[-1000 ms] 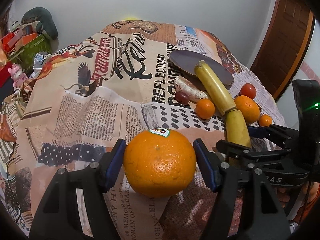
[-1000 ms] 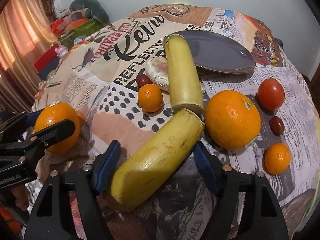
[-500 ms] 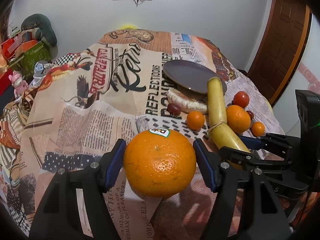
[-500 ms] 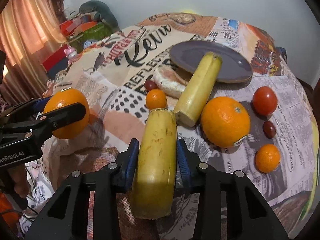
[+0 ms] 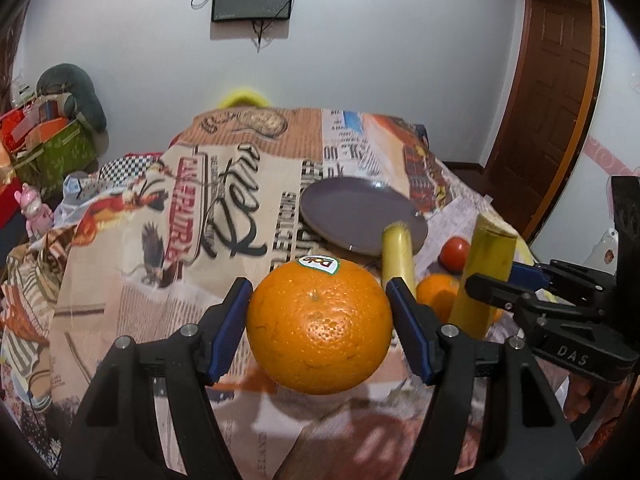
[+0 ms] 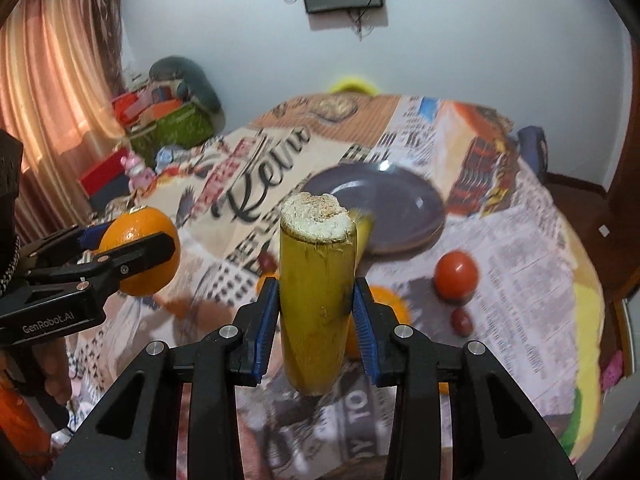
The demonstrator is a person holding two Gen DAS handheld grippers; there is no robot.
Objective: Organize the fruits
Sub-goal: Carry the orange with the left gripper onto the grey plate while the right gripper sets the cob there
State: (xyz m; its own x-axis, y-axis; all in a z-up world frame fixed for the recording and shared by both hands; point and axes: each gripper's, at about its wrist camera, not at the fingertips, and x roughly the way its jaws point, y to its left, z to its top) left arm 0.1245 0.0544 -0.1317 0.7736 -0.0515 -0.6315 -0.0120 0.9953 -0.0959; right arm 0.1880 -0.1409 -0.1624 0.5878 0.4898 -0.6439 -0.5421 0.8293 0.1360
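My left gripper (image 5: pixel 320 324) is shut on a large orange (image 5: pixel 319 326) with a sticker, held above the table; it also shows in the right wrist view (image 6: pixel 138 256). My right gripper (image 6: pixel 314 308) is shut on a yellow banana half (image 6: pixel 316 300), held upright with its cut end up; it shows in the left wrist view (image 5: pixel 484 276) too. A grey plate (image 6: pixel 400 204) lies mid-table. A second banana half (image 5: pixel 398 256) leans at the plate's near edge.
A red tomato (image 6: pixel 456 274), a small dark fruit (image 6: pixel 462 320), another orange (image 5: pixel 436 296) and a small orange (image 6: pixel 266 282) lie on the newspaper-print cloth (image 5: pixel 224 200). Boxes and toys (image 5: pixel 44 152) stand to the left. A wooden door (image 5: pixel 560 92) is at the right.
My right gripper closed on the banana half, lifted it off the table and tipped it upright. Both grippers rose. The left gripper still holds the orange.
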